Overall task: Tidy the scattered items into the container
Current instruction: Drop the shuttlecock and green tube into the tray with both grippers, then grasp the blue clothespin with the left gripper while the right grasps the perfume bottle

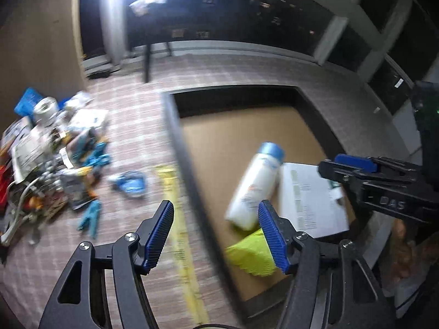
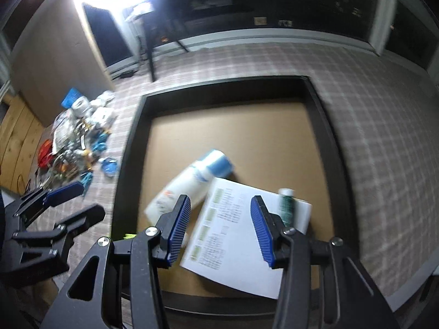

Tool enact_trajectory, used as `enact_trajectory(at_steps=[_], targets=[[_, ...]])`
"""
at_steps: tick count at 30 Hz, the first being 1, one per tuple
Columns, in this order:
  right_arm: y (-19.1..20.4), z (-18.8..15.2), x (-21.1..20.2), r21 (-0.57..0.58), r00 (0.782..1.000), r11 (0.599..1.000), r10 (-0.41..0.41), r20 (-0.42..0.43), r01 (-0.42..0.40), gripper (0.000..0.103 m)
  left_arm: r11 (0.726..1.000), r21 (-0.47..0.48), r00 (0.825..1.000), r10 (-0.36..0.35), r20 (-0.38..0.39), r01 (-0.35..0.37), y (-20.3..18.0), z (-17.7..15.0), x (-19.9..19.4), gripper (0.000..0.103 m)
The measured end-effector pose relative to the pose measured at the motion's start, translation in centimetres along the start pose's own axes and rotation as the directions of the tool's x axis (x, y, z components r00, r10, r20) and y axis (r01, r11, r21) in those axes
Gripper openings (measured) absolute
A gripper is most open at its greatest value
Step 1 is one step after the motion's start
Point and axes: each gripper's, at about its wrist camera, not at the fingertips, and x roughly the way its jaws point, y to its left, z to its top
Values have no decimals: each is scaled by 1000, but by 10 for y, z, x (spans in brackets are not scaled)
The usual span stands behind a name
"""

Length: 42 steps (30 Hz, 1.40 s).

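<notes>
Checked carpet (image 2: 378,126) runs under everything you see, out to a row of dark night windows (image 1: 247,11) along the far wall.

Your left gripper (image 1: 215,235) has its jaws spread wide with nothing between the blue pads; it hangs over the left wall of the container (image 1: 175,137), a dark-rimmed box with a brown cardboard floor. Your right gripper (image 2: 219,230) is likewise wide and holds nothing, poised above the near end of the container (image 2: 129,148).

Just beyond your right jaws, a white printed sheet (image 2: 233,235) lies flat on the cardboard floor. A white bottle with a blue cap (image 2: 189,186) lies on its side touching the sheet's left edge, and a small dark green tube with a white cap (image 2: 286,205) rests on the sheet's right side. From the left wrist view, the bottle (image 1: 255,189) lies beside the sheet (image 1: 310,200), with a yellow-green cloth (image 1: 251,255) at the bottle's base, near the container's near corner.

Well to the left, outside the container, you have the scattered pile of items (image 1: 46,159) on the carpet, with blue clips (image 1: 90,216) and a blue-and-white wrapper (image 1: 130,183) lying nearer the container. A yellow tape strip (image 1: 178,224) runs along the carpet beside the container's left wall.
</notes>
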Motion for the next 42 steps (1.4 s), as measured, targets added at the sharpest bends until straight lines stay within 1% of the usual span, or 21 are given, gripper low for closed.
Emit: enact_trajectory(at_steps=[4, 6, 7, 11, 16, 18, 21, 27, 36, 39, 40, 42], targets=[[35, 11, 9, -79, 999, 996, 38, -7, -38, 45, 997, -48, 999, 54, -10, -54, 40, -7, 0, 59], [54, 15, 15, -127, 998, 990, 53, -16, -55, 45, 994, -69, 996, 87, -20, -88, 62, -12, 1, 54], [65, 18, 18, -155, 998, 986, 61, -21, -63, 45, 992, -79, 994, 101, -28, -103, 72, -13, 2, 53], [110, 25, 38, -274, 994, 956, 88, -60, -101, 45, 982, -118, 989, 139, -52, -145, 108, -20, 7, 53], [159, 30, 71, -376, 982, 912, 110, -155, -162, 45, 977, -122, 982, 164, -90, -174, 134, -26, 18, 53], [174, 31, 84, -409, 978, 896, 107, -181, -174, 45, 978, -105, 980, 171, -103, -182, 137, -26, 24, 53], [193, 34, 106, -458, 972, 871, 83, -221, -179, 45, 982, -78, 980, 161, -116, -170, 137, -27, 32, 53], [213, 36, 141, -525, 958, 828, 47, -284, -196, 45, 985, -42, 977, 158, -142, -165, 136, -22, 55, 53], [217, 46, 175, -553, 944, 806, 21, -330, -211, 45, 986, -35, 974, 157, -166, -165, 140, -17, 78, 52], [219, 45, 178, -573, 948, 795, 8, -318, -199, 45, 986, -17, 973, 162, -162, -167, 137, -16, 81, 52], [219, 45, 177, -577, 949, 792, 6, -316, -197, 45, 986, -13, 973, 163, -161, -168, 136, -15, 82, 51], [219, 45, 177, -577, 949, 793, 6, -315, -197, 45, 985, -6, 973, 172, -157, -175, 134, -15, 83, 46]])
